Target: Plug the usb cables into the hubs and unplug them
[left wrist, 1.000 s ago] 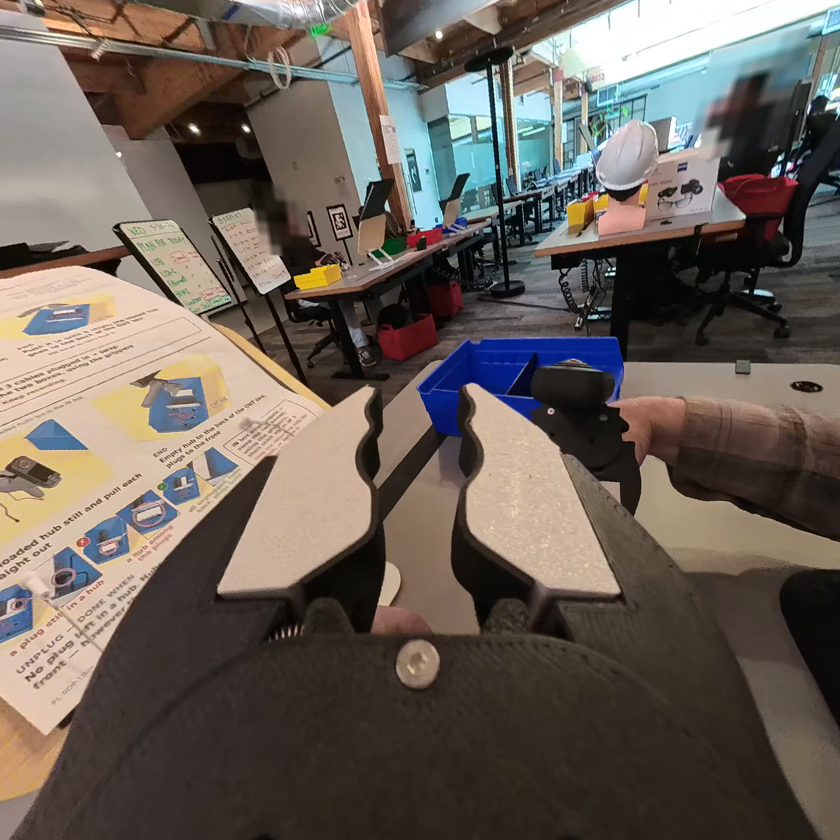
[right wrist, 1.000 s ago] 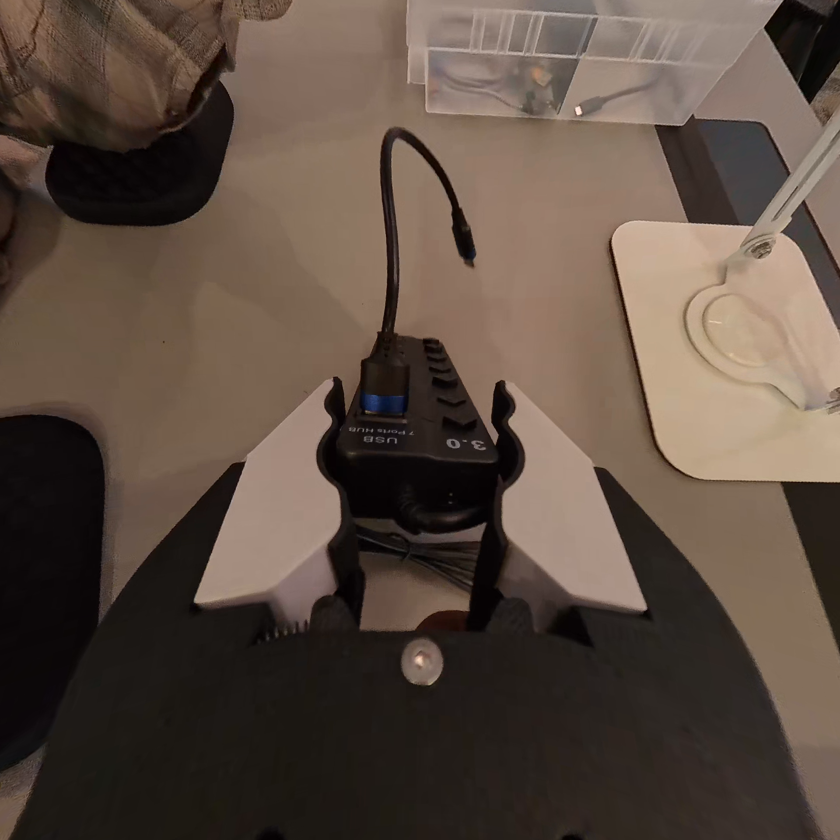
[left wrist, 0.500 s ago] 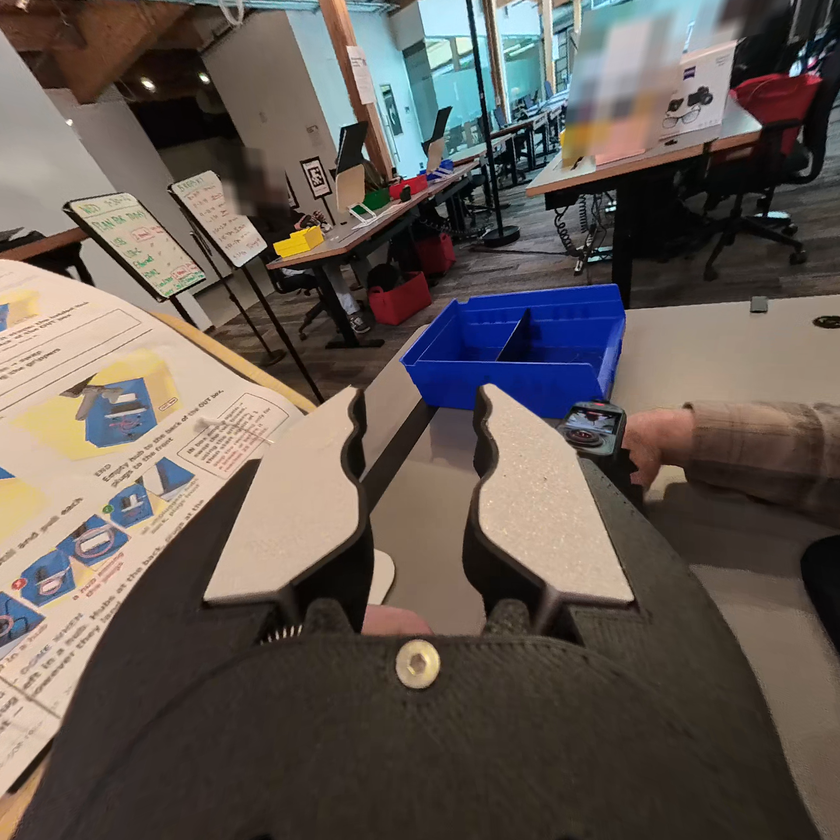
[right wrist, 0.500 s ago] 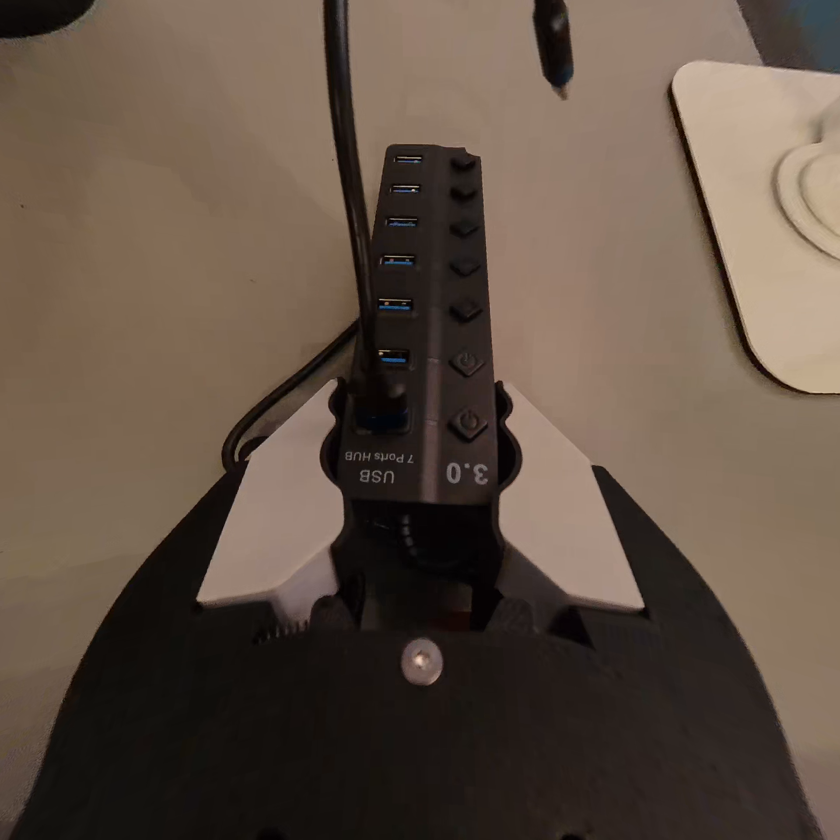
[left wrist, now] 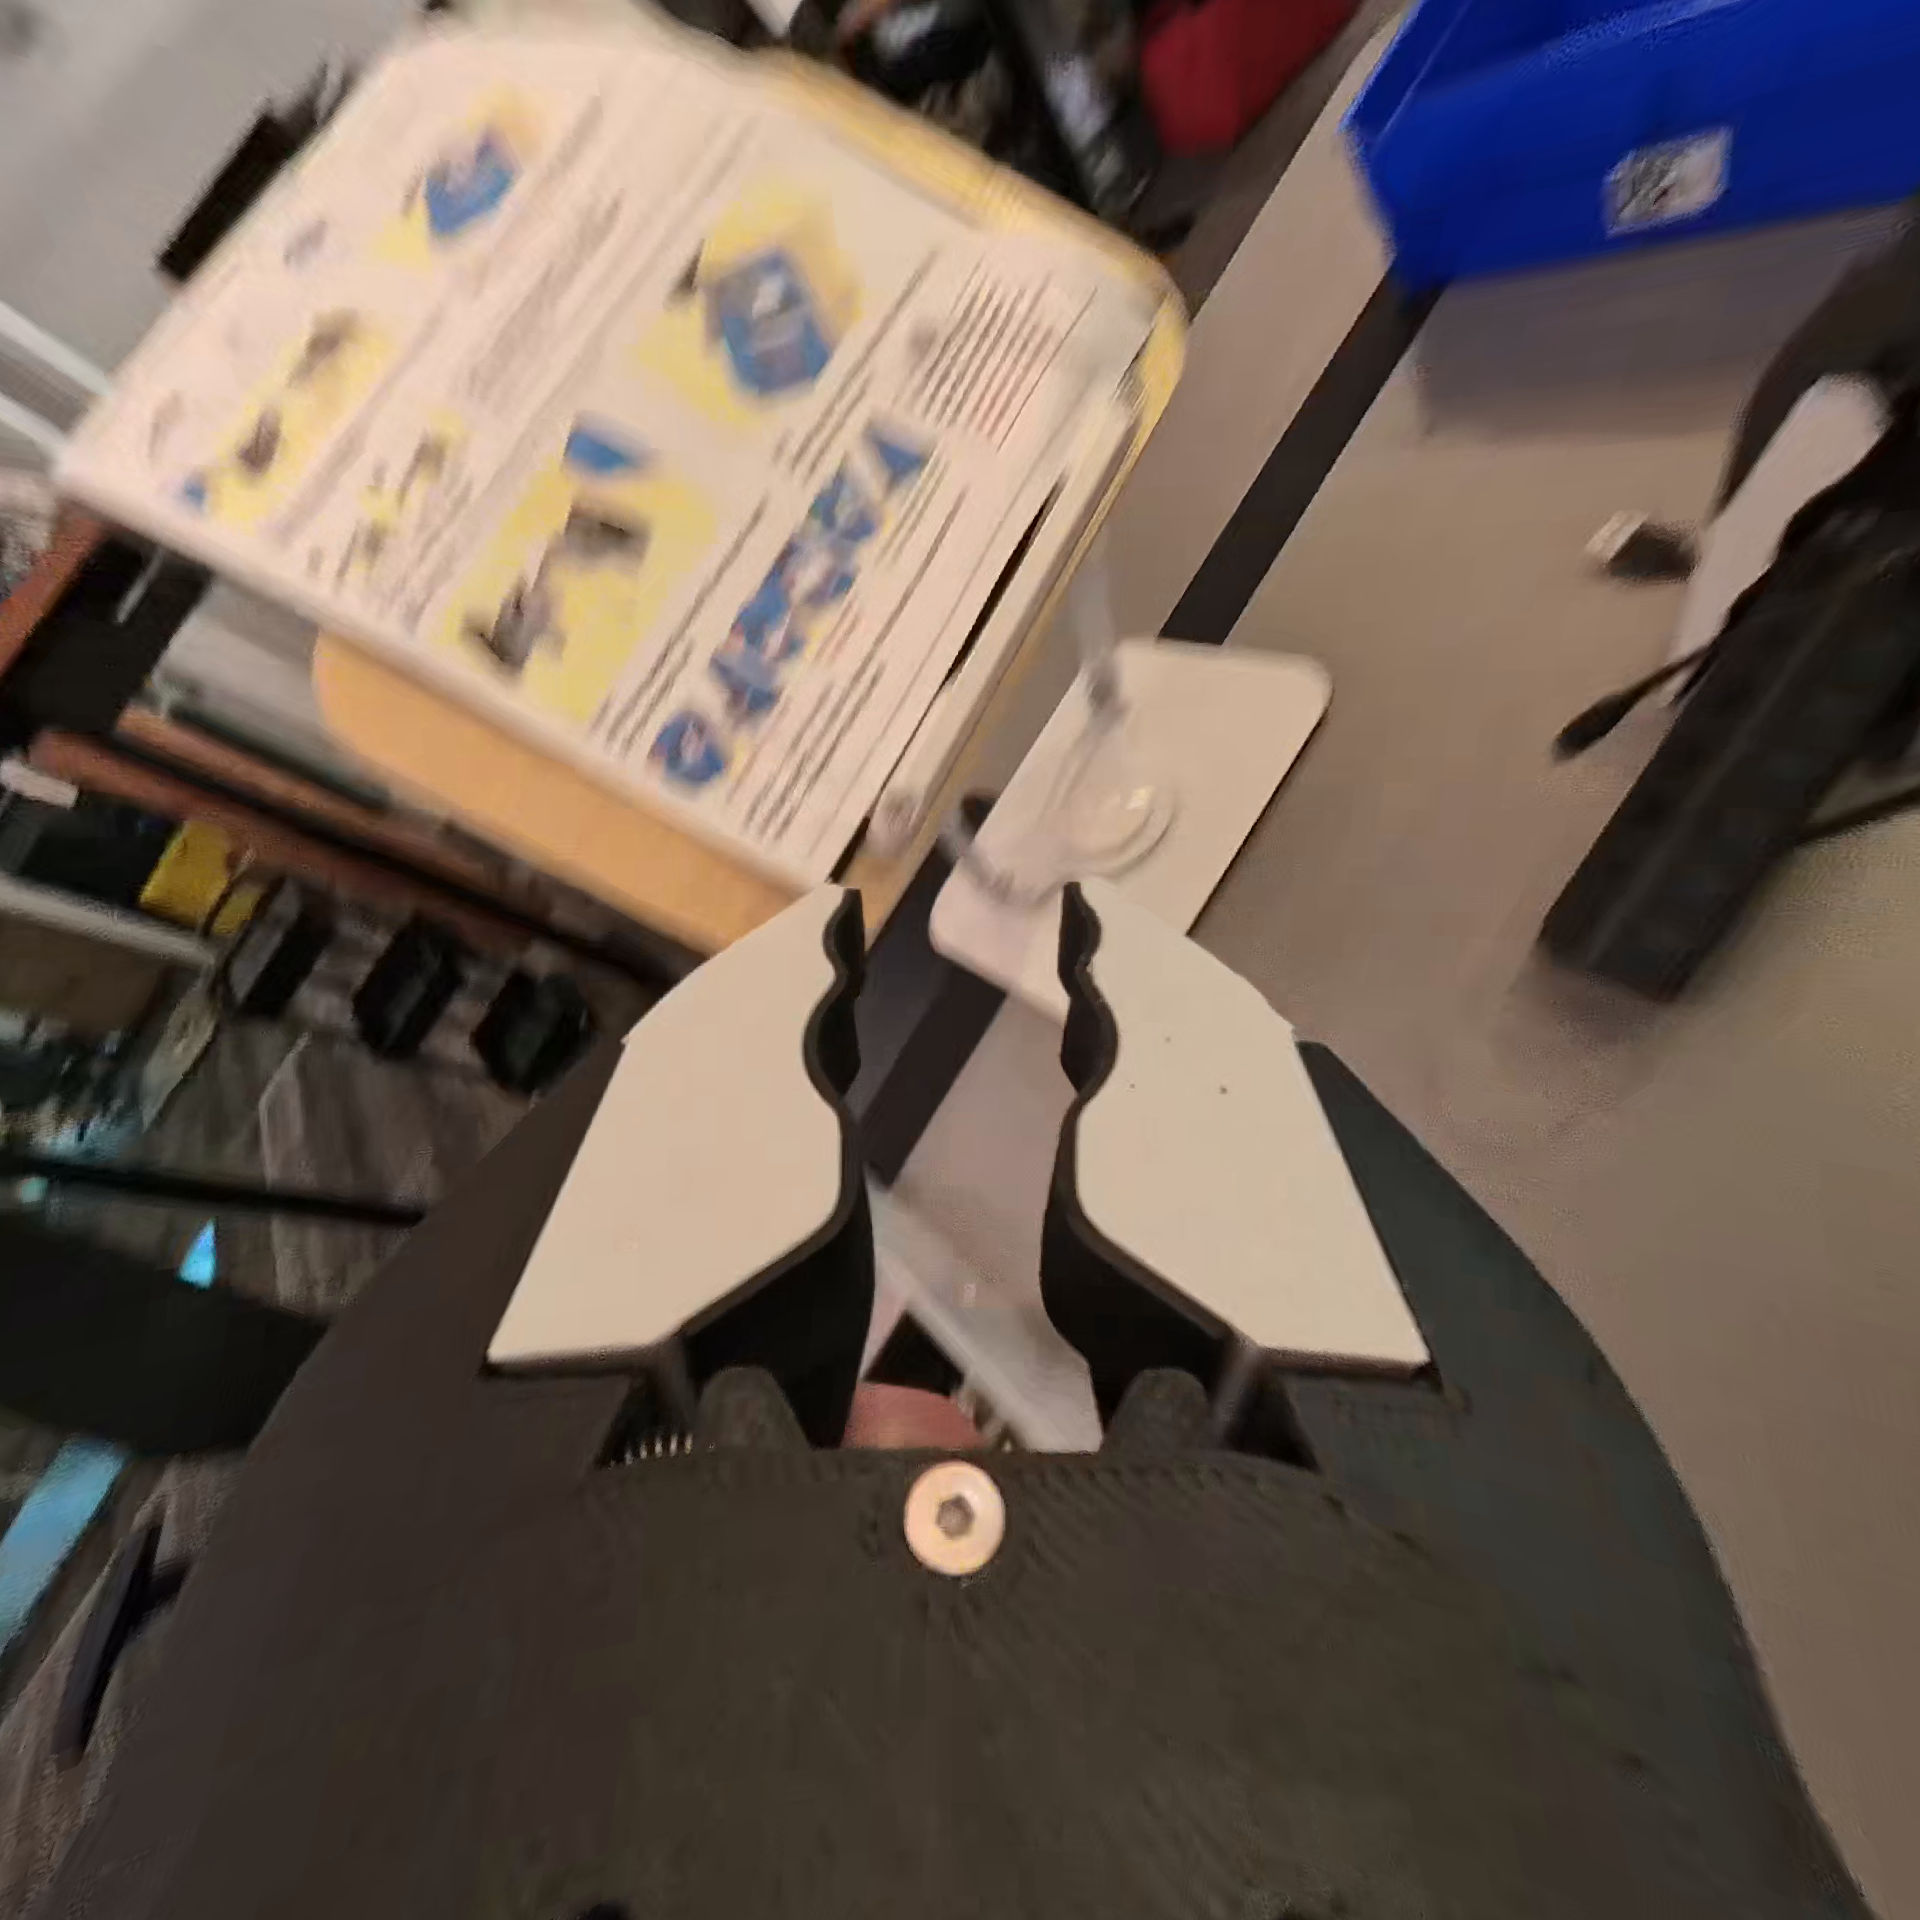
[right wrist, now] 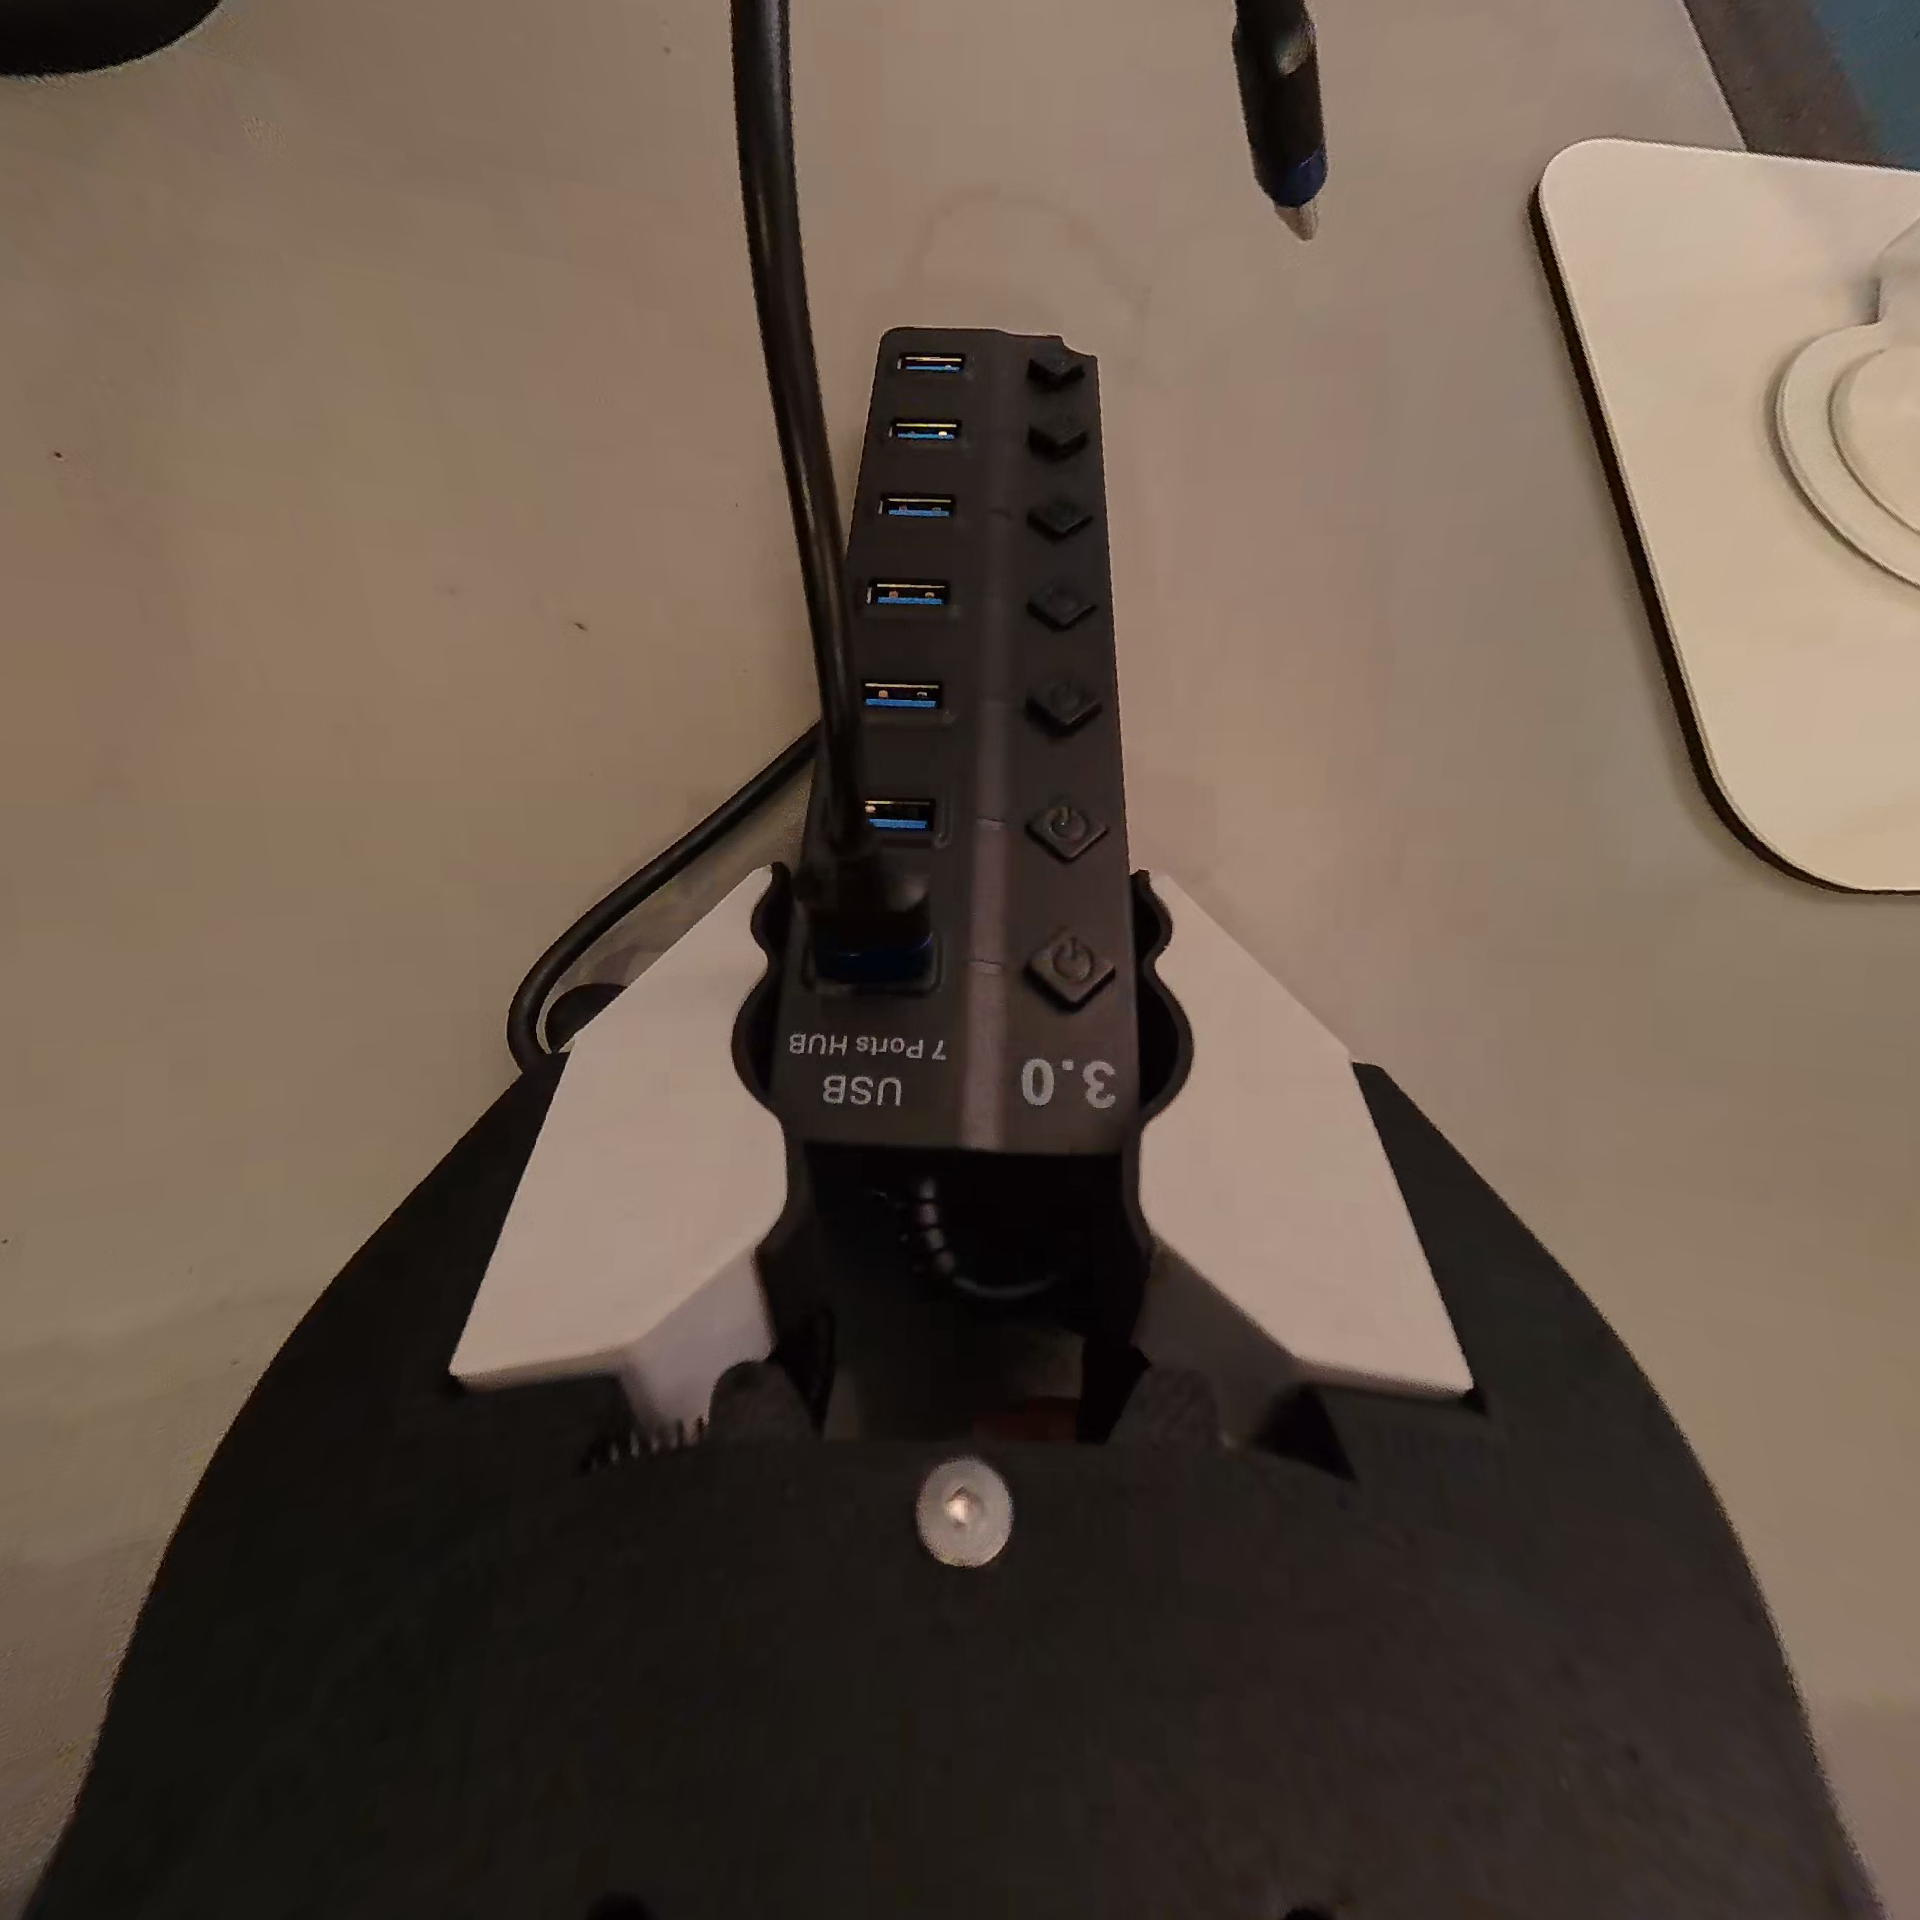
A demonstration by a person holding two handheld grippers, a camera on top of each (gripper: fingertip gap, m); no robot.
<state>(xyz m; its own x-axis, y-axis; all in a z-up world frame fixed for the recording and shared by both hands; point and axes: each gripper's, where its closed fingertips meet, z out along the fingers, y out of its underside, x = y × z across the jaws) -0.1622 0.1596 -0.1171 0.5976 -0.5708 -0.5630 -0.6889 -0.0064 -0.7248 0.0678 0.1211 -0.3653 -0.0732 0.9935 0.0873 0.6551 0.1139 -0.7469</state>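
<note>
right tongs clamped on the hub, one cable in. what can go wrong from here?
1. The right tongs grip the USB hub only at its near end, beside the cable's plug; a pull could lever the hub out.
2. The left tongs are open and empty, view blurred, pointed at the instruction sheet, away from the hub.
3. The cable's free connector dangles and may snag.

Hub (right wrist: 997,727) matt black plastic; table (right wrist: 364,520) smooth, matt; instruction sheet (left wrist: 623,416) printed paper.
</note>
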